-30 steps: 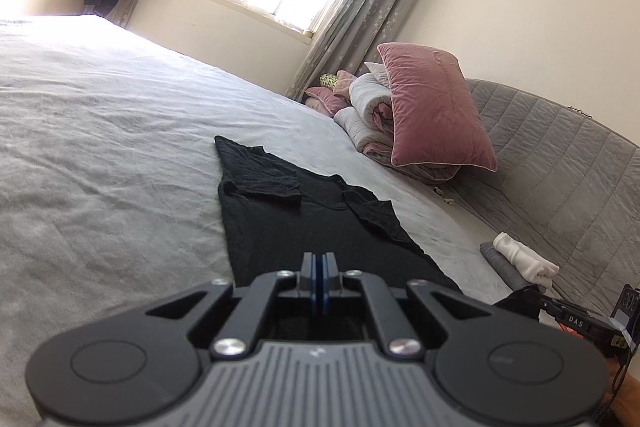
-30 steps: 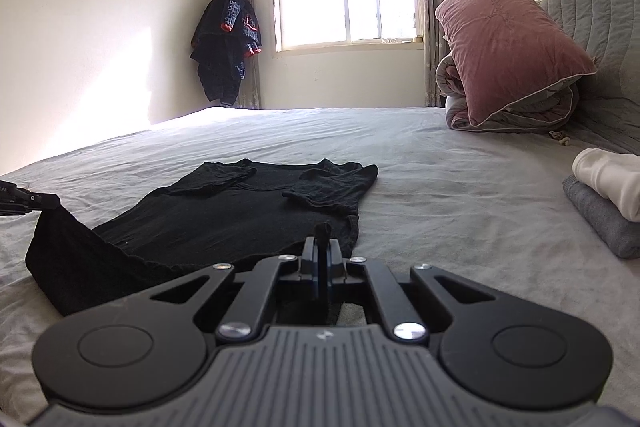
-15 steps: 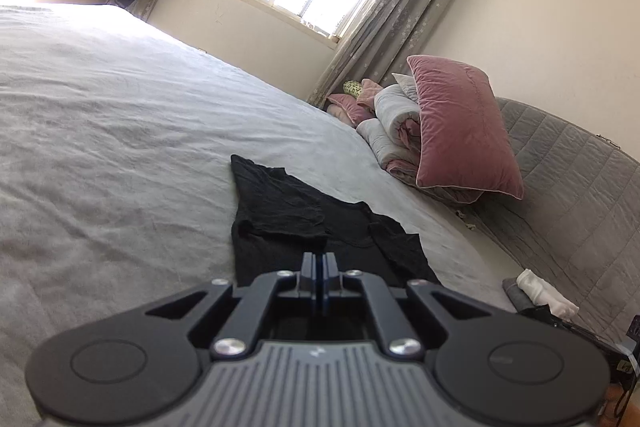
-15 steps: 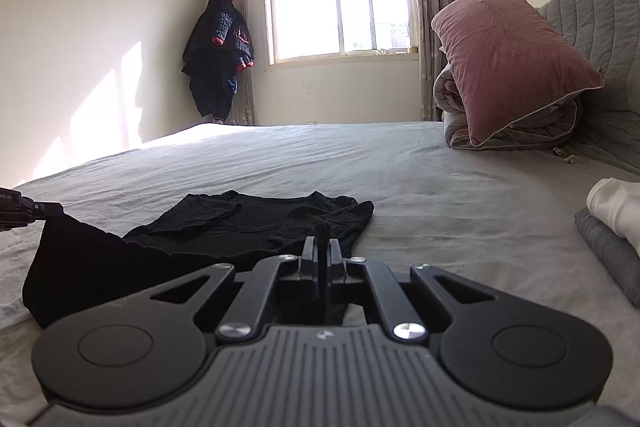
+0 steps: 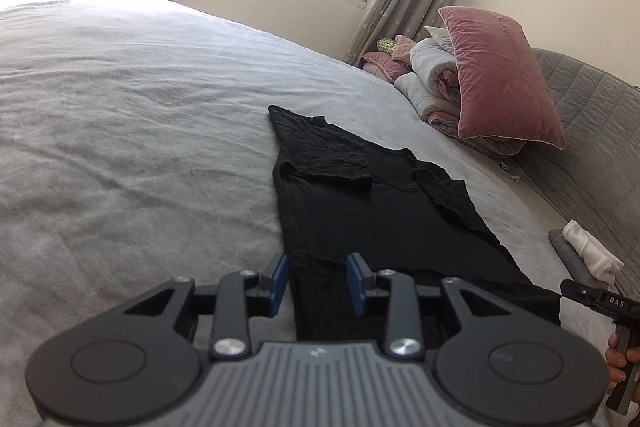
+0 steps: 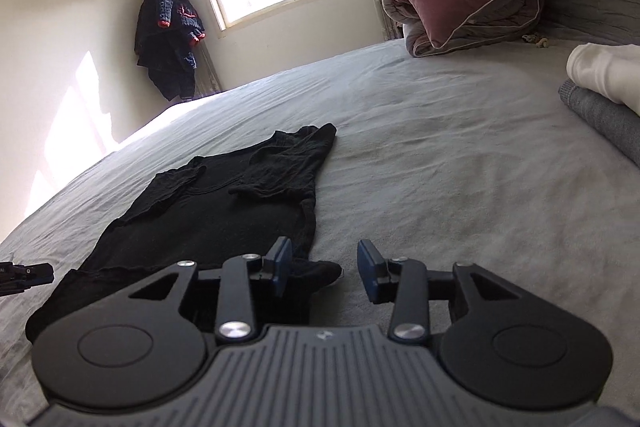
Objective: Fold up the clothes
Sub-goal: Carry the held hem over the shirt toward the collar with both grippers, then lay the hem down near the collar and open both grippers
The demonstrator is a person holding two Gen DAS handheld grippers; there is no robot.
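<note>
**Both grippers let go of the shirt's hem**

A second ago and half a second ago both of our grippers were pinched shut on the near hem of the black T-shirt (image 5: pixel 372 203), holding it lifted off the grey bed (image 5: pixel 132 131). Now both stand open, and the hem lies slack under them. We judge that the bottom edge has been pulled straight and laid down, so the shirt is smoothed for the next fold. Whether a crosswise fold follows, the pictures do not settle.

The shirt lies flat and lengthwise, its collar end toward 12 o'clock in the left wrist view. Both sleeves are turned in over the body, making a long narrow strip.

Our left gripper (image 5: pixel 317 283) hovers low over the hem's left corner with its blue pads apart. The shirt's left edge runs up between them, one pad over the bedsheet and the other over the black cloth. It points along the shirt toward 12 o'clock and grips nothing.

Our right gripper (image 6: pixel 325 271) hangs at the hem's right corner, also spread wide. A bunched bit of hem sits by its left pad, and bare sheet lies under the right. It leans so that the shirt stretches toward 11 o'clock in its view.

At 3 o'clock, well apart from the shirt, a white garment (image 6: pixel 600 71) rests on a folded grey one (image 6: pixel 608 115).
</note>
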